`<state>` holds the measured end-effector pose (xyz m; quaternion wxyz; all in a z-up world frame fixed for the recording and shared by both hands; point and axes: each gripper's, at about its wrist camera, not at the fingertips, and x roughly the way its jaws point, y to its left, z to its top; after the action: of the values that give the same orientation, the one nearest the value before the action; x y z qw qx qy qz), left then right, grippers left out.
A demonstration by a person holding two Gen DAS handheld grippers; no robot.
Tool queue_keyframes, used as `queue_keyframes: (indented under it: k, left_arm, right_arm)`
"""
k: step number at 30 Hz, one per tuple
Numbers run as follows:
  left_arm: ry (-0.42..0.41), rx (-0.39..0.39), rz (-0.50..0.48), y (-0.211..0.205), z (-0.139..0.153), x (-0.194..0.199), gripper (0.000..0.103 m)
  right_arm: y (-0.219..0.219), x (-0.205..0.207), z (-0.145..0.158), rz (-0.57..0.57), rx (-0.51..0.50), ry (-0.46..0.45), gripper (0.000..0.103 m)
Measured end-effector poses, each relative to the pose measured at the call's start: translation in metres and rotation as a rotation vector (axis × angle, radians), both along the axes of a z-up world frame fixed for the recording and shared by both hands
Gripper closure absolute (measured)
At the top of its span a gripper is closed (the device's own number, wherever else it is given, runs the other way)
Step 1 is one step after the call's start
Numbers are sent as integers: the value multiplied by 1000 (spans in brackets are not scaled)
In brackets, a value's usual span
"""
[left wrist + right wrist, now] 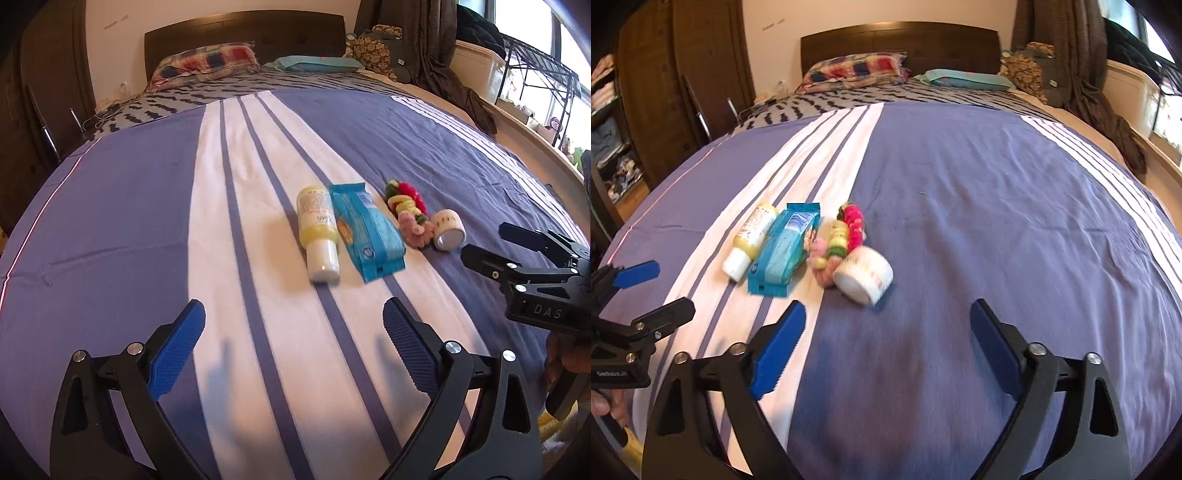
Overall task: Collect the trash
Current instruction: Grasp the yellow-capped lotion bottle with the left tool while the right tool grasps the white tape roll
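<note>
Blue wipes packet — beside yellow bottle

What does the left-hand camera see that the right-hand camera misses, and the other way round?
Only the left wrist view shows the black metal rack by the window. Only the right wrist view shows shelves of folded clothes at the left edge. Both show the striped bed with the yellow bottle, blue packet, colourful hair ties and white jar, plus both open grippers.
</note>
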<state>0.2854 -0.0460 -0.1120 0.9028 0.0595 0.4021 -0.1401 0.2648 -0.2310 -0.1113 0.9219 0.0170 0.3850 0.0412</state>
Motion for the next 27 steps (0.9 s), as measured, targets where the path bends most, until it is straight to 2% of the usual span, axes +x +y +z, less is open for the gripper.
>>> queue_keyframes:
  k: [4, 8, 12, 17, 20, 21, 22, 24, 27]
  left_arm:
    - [8, -10, -11, -5, -1, 16, 20]
    - [21, -18, -14, -12, -2, 36, 25]
    - [47, -18, -16, -19, -8, 54, 36]
    - [78, -22, -4, -23, -20, 71, 40]
    - [94, -29, 1, -23, -27, 79, 49]
    - [93, -30, 0, -24, -27, 79, 53]
    - [92, -36, -7, -24, -26, 78, 62]
    - [94, -38, -8, -22, -25, 76, 71]
    - [98, -35, -8, -19, -24, 66, 71]
  right_arm:
    - [-1, 17, -6, 37, 7, 39, 30]
    - [0, 27, -9, 62, 14, 55, 36]
    - [3, 33, -12, 91, 24, 63, 45]
    - [9, 35, -13, 126, 29, 61, 65]
    - [15, 35, -12, 136, 9, 55, 68]
    - [16, 33, -11, 136, 8, 48, 75]
    - [15, 32, -11, 135, 12, 43, 79]
    - [13, 29, -10, 131, 21, 37, 79]
    - [14, 21, -8, 127, 27, 32, 79]
